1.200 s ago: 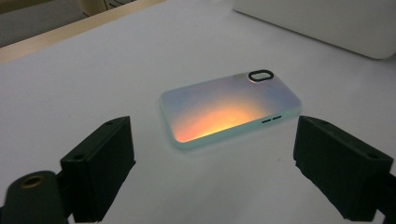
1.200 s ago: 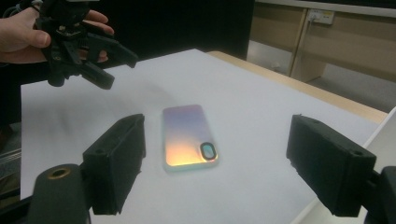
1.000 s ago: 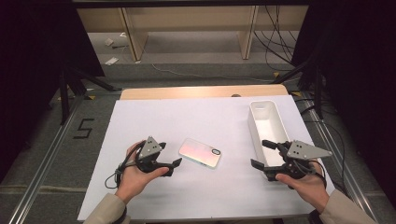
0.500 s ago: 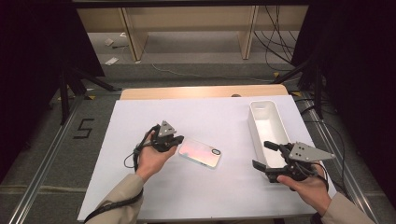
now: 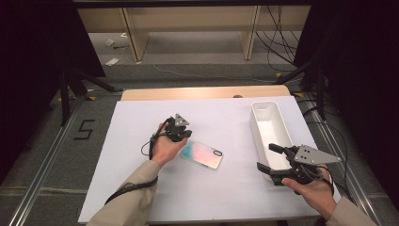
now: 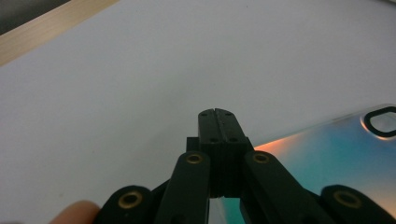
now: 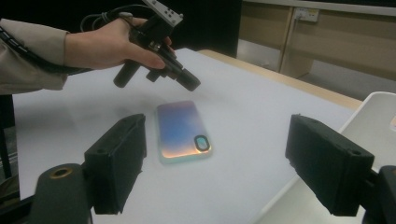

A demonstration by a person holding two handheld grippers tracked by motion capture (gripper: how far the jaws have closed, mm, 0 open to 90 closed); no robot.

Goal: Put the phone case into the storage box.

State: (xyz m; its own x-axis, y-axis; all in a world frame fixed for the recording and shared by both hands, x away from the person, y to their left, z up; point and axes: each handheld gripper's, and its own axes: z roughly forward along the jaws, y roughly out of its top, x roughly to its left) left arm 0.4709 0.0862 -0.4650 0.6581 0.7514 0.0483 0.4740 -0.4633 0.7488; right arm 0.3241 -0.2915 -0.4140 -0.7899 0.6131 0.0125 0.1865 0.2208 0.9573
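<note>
Contact with the flat iridescent phone case (image 5: 202, 155), lying at the centre of the white counter (image 5: 141, 197) in the high view, is judged the step in hand: the left claw (image 5: 184, 135), jaws pressed together on nothing, is set at its upper-left end. A push toward the long white plastic tray (image 5: 256, 127) is likely called for next. The right claw (image 5: 267, 159) is held apart at lower right. In the left gripper view the closed tips are seen just beside the case's edge; touching cannot be told.

Even overhead light brightens the white table (image 5: 141, 188); the surroundings stay dark, and close-up tool views look soft.
</note>
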